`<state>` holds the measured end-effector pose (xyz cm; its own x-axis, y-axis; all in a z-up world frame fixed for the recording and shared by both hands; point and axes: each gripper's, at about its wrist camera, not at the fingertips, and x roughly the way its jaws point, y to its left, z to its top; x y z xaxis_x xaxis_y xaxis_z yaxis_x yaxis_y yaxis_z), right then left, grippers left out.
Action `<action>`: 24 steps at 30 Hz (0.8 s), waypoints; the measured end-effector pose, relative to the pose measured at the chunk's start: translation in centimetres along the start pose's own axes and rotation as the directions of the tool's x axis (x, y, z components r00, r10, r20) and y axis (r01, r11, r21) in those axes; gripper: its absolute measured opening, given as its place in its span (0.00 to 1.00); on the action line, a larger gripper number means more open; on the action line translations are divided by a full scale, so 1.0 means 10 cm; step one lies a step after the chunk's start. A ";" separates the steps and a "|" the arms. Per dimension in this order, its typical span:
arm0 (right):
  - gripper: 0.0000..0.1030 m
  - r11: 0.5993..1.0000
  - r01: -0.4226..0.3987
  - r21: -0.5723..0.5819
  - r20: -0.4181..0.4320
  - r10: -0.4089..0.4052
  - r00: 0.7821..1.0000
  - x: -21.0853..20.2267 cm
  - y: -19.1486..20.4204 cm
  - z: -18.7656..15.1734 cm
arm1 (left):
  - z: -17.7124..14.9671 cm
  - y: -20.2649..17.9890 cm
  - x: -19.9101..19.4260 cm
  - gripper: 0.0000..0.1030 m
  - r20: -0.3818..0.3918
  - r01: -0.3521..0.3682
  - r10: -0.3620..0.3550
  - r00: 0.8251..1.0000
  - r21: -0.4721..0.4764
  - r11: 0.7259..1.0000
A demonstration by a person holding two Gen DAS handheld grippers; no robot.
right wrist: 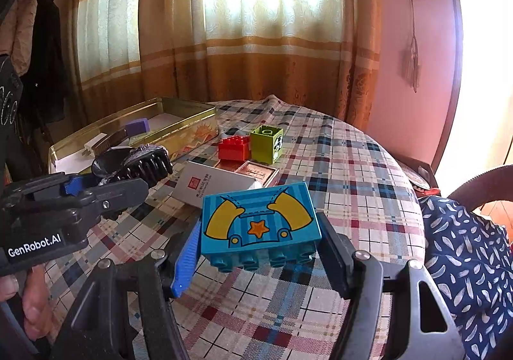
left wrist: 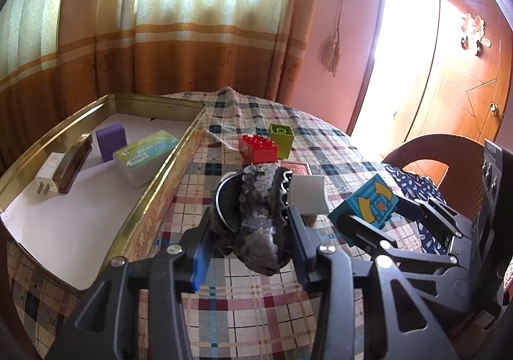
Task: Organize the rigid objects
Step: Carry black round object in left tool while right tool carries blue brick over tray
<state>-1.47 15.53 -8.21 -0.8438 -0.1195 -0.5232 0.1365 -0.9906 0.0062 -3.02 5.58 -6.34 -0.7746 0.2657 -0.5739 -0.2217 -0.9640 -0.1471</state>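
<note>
My left gripper is shut on a black hair claw clip with grey sequins, held above the checked tablecloth just right of the gold tin. The clip also shows in the right wrist view. My right gripper is shut on a blue toy brick printed with yellow arms and an orange star, held above the table. That brick also shows in the left wrist view. A red brick and a green brick stand on the cloth further back.
The gold tin holds a purple block, a green-labelled clear box, a brown comb and a white plug. A white card box and a red case lie mid-table. A chair stands to the right.
</note>
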 end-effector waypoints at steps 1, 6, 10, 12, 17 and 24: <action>0.66 1.000 0.002 0.000 0.003 -0.002 1.000 0.00 0.00 0.00 | 0.00 0.00 -0.01 0.41 0.006 -0.003 0.003 1.000 0.003 1.000; 0.66 1.000 0.008 -0.004 0.009 -0.008 1.000 -0.02 0.02 -0.01 | -0.01 0.00 -0.07 0.41 0.033 -0.010 0.010 0.999 0.018 1.000; 0.66 1.000 0.012 -0.006 0.014 -0.012 1.000 -0.03 0.02 -0.01 | -0.01 0.02 -0.08 0.41 0.039 -0.013 0.012 0.999 0.012 1.000; 0.66 1.000 0.014 -0.008 0.014 -0.014 1.000 -0.03 0.03 -0.01 | -0.01 0.03 -0.09 0.41 0.040 -0.010 0.010 0.999 0.007 1.000; 0.66 1.000 0.018 -0.009 0.010 -0.018 1.000 -0.03 0.04 0.00 | -0.02 0.02 -0.11 0.41 0.056 -0.021 0.020 0.998 0.021 1.000; 0.66 0.999 0.001 -0.044 0.009 0.000 1.000 -0.05 0.18 0.00 | -0.03 0.08 -0.17 0.41 0.082 -0.038 0.037 0.996 0.016 0.999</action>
<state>-0.83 13.77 -7.93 -0.8487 -0.1199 -0.5151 0.1587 -0.9868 -0.0318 -1.71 4.34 -5.67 -0.8282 0.2301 -0.5111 -0.2013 -0.9731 -0.1120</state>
